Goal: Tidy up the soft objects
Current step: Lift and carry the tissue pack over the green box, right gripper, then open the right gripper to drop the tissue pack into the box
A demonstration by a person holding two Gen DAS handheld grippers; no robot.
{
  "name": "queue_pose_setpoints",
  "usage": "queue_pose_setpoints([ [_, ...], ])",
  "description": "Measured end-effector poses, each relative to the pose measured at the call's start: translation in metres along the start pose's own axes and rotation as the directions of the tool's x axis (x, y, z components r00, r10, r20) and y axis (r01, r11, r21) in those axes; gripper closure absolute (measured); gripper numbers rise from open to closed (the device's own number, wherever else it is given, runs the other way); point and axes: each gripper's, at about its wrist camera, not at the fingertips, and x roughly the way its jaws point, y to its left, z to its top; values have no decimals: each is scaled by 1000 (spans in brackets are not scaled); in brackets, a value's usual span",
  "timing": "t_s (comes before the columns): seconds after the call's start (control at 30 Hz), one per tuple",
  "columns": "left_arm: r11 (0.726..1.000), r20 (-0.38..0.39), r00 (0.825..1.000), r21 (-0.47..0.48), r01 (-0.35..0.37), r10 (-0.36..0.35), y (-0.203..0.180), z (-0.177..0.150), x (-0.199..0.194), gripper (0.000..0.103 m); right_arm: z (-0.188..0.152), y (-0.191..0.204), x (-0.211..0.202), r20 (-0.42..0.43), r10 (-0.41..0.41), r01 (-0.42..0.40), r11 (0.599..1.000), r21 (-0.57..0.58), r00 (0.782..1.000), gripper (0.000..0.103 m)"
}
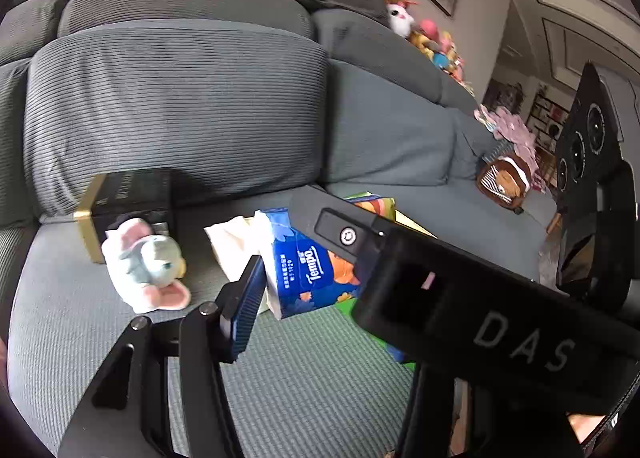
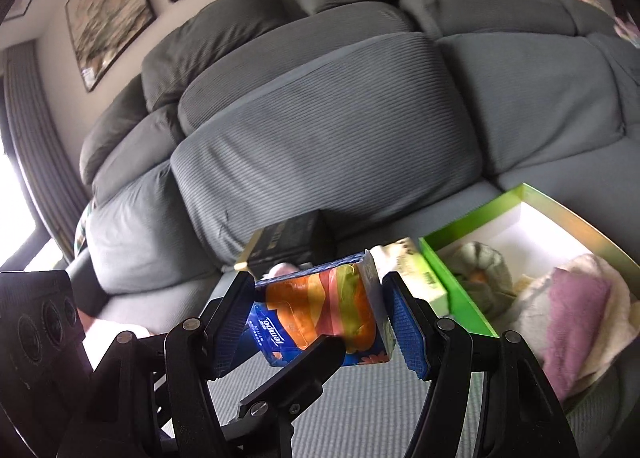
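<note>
A blue and orange Tempo tissue pack (image 2: 320, 318) sits between the pads of my right gripper (image 2: 320, 324), which is shut on it above the sofa seat. In the left wrist view the same pack (image 1: 308, 270) shows beside my left gripper's left finger (image 1: 244, 302); the right gripper's body crosses in front and hides the left gripper's other finger. A pale blue and pink plush elephant (image 1: 150, 262) lies on the seat to the left. A green box (image 2: 460, 278) at the right holds a grey-green soft item (image 2: 484, 270) and a purple and cream towel (image 2: 576, 310).
A black and gold box (image 1: 128, 197) stands against the grey sofa back cushion (image 1: 172, 105). A cream tissue pack (image 1: 232, 238) lies behind the Tempo pack. A brown striped pouch (image 1: 506, 177) and plush toys (image 1: 432, 37) sit farther right.
</note>
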Motion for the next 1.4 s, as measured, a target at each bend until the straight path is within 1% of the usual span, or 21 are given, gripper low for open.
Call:
queue_pose_setpoints([
  [0.17,999,-24,999,21,32,-31,-20,2,19,53,2,-25,-8,25,-46,45,997,63,999,35],
  [0.3,996,-30,999,77,40,-38,-38,4,29,53,2,-46,-15,43,-42,37,992,123,998,35],
  [0.63,988,-77,994,124,89,-80,-64,5,57,53,1,-86,-28,67,-84,67,972,227,994,35],
  [0.8,985,-103,989,125,119,-106,-72,4,69,53,-1,-104,-31,73,-99,75,958,277,992,35],
  [0.9,985,-119,986,114,130,-116,-76,4,77,53,2,-112,-30,65,-111,87,952,294,992,35],
  [1.03,983,-134,984,127,134,-117,-82,5,87,53,3,-123,-26,62,-115,89,942,322,991,35],
  [1.2,980,-158,979,132,149,-128,-90,2,101,53,-1,-137,-25,58,-139,109,926,363,989,35],
  [1.4,974,-201,968,139,178,-148,-98,0,121,53,-6,-154,-21,28,-181,155,901,405,983,35],
])
